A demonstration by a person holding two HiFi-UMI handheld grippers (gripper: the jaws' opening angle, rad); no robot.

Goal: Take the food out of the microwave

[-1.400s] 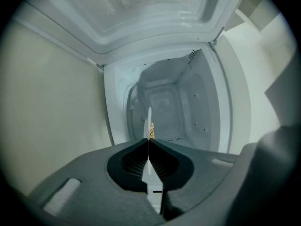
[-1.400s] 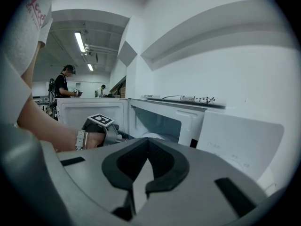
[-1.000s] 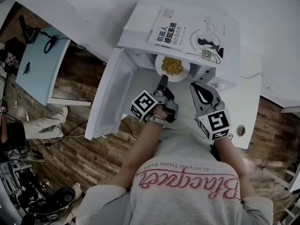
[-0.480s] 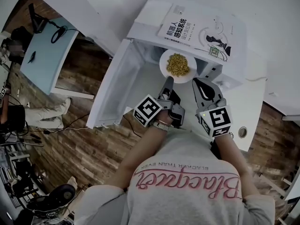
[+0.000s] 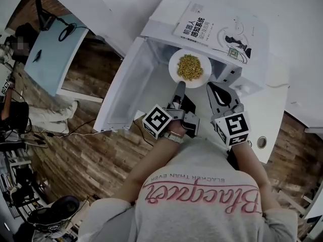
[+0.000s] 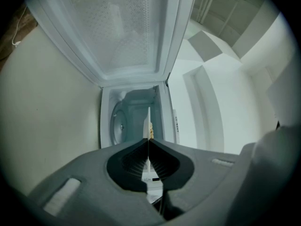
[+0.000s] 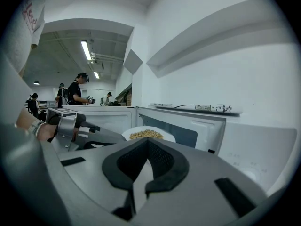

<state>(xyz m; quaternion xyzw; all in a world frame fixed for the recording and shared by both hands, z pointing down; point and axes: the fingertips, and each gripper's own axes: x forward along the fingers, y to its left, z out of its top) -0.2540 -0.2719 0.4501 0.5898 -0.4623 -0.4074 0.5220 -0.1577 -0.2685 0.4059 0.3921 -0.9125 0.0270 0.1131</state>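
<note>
A white plate (image 5: 175,75) heaped with yellow food (image 5: 190,67) hangs just in front of the open white microwave (image 5: 151,24). My left gripper (image 5: 179,86) is shut on the plate's near rim. In the left gripper view the plate (image 6: 149,119) stands edge-on between the closed jaws of the left gripper (image 6: 148,141), with the microwave cavity (image 6: 123,124) behind it. My right gripper (image 5: 216,88) floats just right of the plate, shut and holding nothing. The right gripper view shows the right gripper (image 7: 147,141) low in front of the plate (image 7: 165,135) and its food (image 7: 146,134).
The microwave door (image 5: 130,87) stands swung open to the left. A book (image 5: 214,29) lies on top of the microwave. The white counter (image 5: 267,110) runs to the right. A pale blue table (image 5: 53,54) stands on the wooden floor at left. People (image 7: 75,92) work far behind.
My left gripper has drawn the plate a little further out of the microwave and slightly upward. The right gripper has stayed where it was.
</note>
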